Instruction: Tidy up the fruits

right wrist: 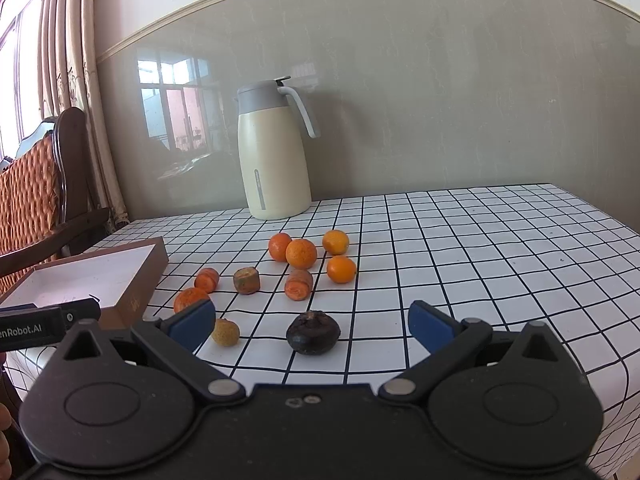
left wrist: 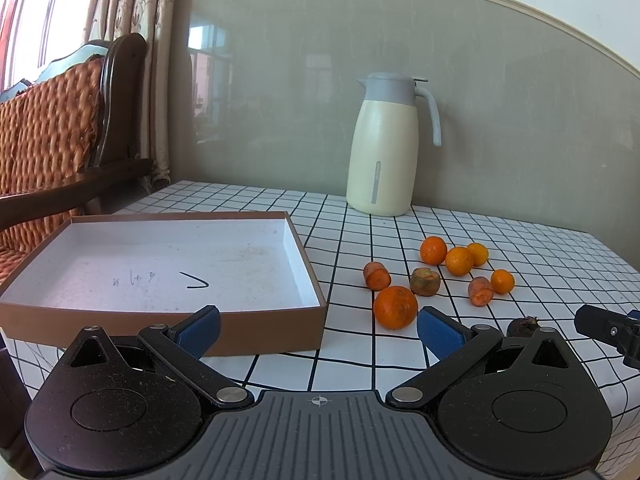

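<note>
Left gripper (left wrist: 319, 330) stood wide open and empty, above the near wall of the box (left wrist: 248, 330); a large orange (left wrist: 395, 307) lay just beside its right finger. Right gripper (right wrist: 312, 322) was likewise wide open, holding nothing, with a dark fruit (right wrist: 313, 332) on the cloth (right wrist: 480, 248) between its fingers. Further oranges (right wrist: 301, 254) and carrot pieces (right wrist: 298, 284) lay beyond, before the jug (right wrist: 274, 160).

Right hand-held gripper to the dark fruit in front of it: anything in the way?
Nothing visible. The right hand-held gripper is open, and the dark fruit sits alone on the checked tablecloth just ahead, between the fingers' line. The small yellowish fruit lies off to its left, apart.
</note>
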A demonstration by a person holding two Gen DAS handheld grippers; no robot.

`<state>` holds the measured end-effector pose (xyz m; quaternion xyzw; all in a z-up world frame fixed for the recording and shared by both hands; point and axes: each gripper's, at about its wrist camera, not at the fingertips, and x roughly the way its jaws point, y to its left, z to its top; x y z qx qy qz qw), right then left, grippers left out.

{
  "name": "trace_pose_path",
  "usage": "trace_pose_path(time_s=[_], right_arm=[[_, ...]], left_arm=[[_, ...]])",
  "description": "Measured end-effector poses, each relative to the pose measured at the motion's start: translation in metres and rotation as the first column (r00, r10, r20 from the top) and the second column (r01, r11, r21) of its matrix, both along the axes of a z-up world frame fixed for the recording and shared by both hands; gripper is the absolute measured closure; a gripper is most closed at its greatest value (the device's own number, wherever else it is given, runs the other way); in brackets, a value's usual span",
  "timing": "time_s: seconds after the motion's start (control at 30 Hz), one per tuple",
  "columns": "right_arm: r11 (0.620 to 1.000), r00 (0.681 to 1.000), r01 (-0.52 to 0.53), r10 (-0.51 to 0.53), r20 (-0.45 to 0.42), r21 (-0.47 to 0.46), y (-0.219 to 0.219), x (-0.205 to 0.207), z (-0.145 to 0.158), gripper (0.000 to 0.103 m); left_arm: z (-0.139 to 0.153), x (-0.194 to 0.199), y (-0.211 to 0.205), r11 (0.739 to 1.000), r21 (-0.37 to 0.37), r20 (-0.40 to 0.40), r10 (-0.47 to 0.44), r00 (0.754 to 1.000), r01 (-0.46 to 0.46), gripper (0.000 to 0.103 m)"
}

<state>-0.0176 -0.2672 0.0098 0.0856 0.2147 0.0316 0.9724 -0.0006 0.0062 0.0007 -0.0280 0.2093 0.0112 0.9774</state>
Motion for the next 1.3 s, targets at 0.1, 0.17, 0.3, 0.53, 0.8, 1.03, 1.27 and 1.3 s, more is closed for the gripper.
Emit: trace_pose_path(time_s=[0.1,0.17,0.3,0.53,0.8,1.03,1.27,1.3], right_arm=[[1.000,1.000,0.002,-0.002,-0.001,0.002,0.000,0.000,0.000,0.006],[1.000,1.000,0.002,-0.002,-0.001,0.001,0.000,0.000,0.000,0.006],[1.000,1.000,0.002,-0.002,-0.001,0.001,0.000,0.000,0.000,0.006],[1.000,1.000,0.005,-0.005,-0.003,-0.003,0.000,0.000,0.000,0.006],[1.000,1.000,0.010,-0.010,-0.017,-0.008,0.000,0.001,-0.002,0.006],[1.000,1.000,0.013,-0.013,-0.022,-0.010,0.001,0.002,-0.003,0.006],[0.999,0.999,0.025,-0.026,-0.038,-0.020,0.001,0.003,-0.005,0.006],[0.999,0.999,0.027,-0.028,-0.042,-0.022,0.001,0.004,-0.006,0.006]], left_arm=[[0.000,0.000,0.000,1.000,0.001,-0.001,0.000,1.000,0.000,0.000],[0.000,0.000,0.000,1.000,0.001,0.000,0.000,1.000,0.000,0.000],[0.000,0.000,0.000,1.000,0.001,0.000,0.000,1.000,0.000,0.000],[-0.001,0.000,-0.003,1.000,0.011,0.003,-0.005,1.000,0.005,0.000],[-0.002,-0.002,-0.008,0.999,0.037,0.010,-0.019,1.000,0.019,0.000],[-0.003,-0.002,-0.013,0.998,0.048,0.008,-0.043,0.999,0.043,0.000],[-0.005,0.000,-0.022,0.994,0.054,-0.010,-0.097,0.995,0.097,0.000],[-0.006,0.000,-0.024,0.993,0.055,-0.011,-0.105,0.994,0.106,0.000]])
